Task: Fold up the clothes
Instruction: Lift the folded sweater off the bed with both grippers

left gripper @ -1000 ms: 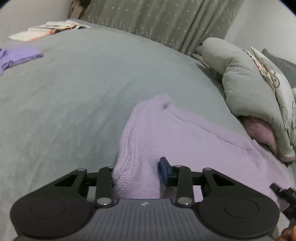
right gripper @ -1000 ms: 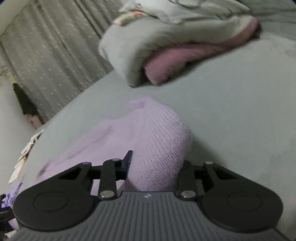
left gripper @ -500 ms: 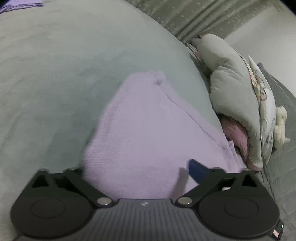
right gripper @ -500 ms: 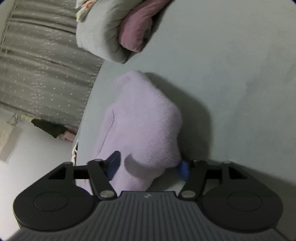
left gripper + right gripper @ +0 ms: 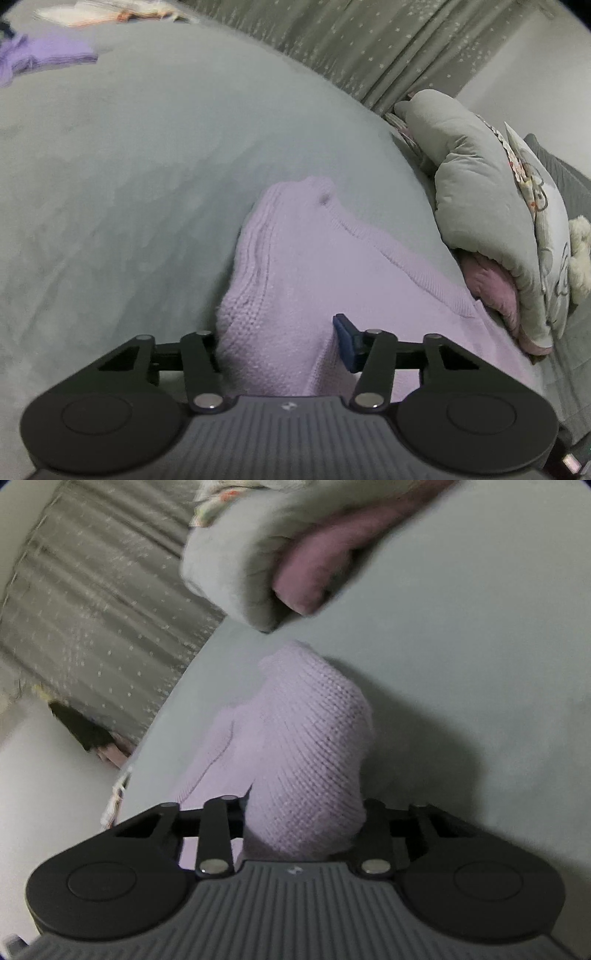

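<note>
Gripping the sweater (image 5: 306, 280) with both tools, you have a thick bunch of lilac knit pinched in each. Your left gripper (image 5: 275, 332) is closed on 1 rolled edge of it, the blue pad (image 5: 345, 341) pressed against the fabric on the right while the other finger is hidden behind the bunch. Your right gripper (image 5: 301, 808) is clamped on another bulging fold (image 5: 314, 746), both pads buried in the wool.

Beyond the left gripper, the sweater lies on the grey bed (image 5: 147, 166), its far end reaching toward the pillows. It looks soft, bulky and light, a chunky knit that should stretch and sag rather than hold a crease. It is not fragile, but loose stitches could snag on a pad corner. Holds at the ribbed edge or a seam would likely carry it most evenly; a mid-panel pinch would just pull up a tent.

Farther off sit a grey quilt (image 5: 480, 206) with a pink one (image 5: 491, 284) tucked under it, another purple garment (image 5: 48, 55) at the bed's far corner, and the curtain (image 5: 369, 48).
</note>
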The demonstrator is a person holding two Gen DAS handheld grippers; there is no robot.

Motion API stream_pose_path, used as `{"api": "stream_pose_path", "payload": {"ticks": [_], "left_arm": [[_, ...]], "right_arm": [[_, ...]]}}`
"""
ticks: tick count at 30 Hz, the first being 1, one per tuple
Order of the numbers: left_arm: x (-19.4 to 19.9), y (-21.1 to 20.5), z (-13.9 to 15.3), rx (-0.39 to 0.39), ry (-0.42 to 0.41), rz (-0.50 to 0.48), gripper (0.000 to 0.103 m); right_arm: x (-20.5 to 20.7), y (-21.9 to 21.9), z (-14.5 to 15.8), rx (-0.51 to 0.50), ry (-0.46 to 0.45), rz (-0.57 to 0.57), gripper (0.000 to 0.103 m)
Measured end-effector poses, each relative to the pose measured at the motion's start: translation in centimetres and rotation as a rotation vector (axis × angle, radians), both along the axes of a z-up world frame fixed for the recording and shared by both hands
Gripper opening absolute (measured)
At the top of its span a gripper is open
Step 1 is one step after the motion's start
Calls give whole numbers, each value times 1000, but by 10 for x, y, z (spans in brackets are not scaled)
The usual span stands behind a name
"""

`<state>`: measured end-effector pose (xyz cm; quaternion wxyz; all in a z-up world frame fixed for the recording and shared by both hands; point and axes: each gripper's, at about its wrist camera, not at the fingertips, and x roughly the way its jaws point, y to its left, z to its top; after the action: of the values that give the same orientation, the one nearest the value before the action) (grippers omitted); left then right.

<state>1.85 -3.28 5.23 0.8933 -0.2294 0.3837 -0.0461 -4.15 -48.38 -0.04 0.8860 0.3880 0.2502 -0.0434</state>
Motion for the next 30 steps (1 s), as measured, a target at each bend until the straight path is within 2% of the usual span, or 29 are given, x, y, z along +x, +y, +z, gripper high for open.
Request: {"api": "stream_pose_path", "payload": {"ticks": [1,3,4,5,7,8,9,10,11,12,14,15,17,18,22,24,25,27,30], "left_arm": [[1,-2,1,11,2,2,48],[6,0,-4,-2,28,14,48],[9,1,-7,-12,41,19,48],[11,3,-11,-26,51,20,53],[16,9,-20,-74,68,10,67],[18,12,-24,-108,61,-1,81],[19,13,-26,-141,43,-10,91],[19,13,-27,-157,31,-8,92],[20,12,-28,-155,25,5,91],[20,10,-27,-128,21,16,76],[21,6,-25,-63,15,20,56],[21,6,-25,-49,11,7,48],[19,10,-24,-55,1,-4,42],[18,11,-23,-54,-3,-6,39],[16,0,-11,5,-42,-13,34],[14,-4,1,25,-63,-13,32],[13,-6,8,30,-71,-9,32],[11,-9,21,41,-86,-1,31],[3,-14,44,53,-118,-1,31]], "right_arm": [[1,5,5,-47,-7,9,30],[2,7,7,-77,-1,21,30],[4,4,4,-56,11,25,30],[5,2,3,-39,20,26,32],[5,-13,-12,96,55,12,38],[4,-18,-18,156,61,0,41],[4,-22,-24,197,60,-8,43],[4,-25,-29,238,58,-17,43],[4,-24,-30,238,56,-16,43],[4,-21,-29,208,56,-3,43],[5,-16,-25,166,55,8,40],[6,-13,-21,126,51,18,35],[6,-7,-13,63,41,30,30],[7,0,-4,-11,31,43,28],[4,23,19,-246,15,76,23],[2,47,34,-451,16,100,22],[0,53,36,-492,14,105,22],[-7,79,51,-670,-11,134,21],[-18,99,64,-817,-62,126,21]]}}
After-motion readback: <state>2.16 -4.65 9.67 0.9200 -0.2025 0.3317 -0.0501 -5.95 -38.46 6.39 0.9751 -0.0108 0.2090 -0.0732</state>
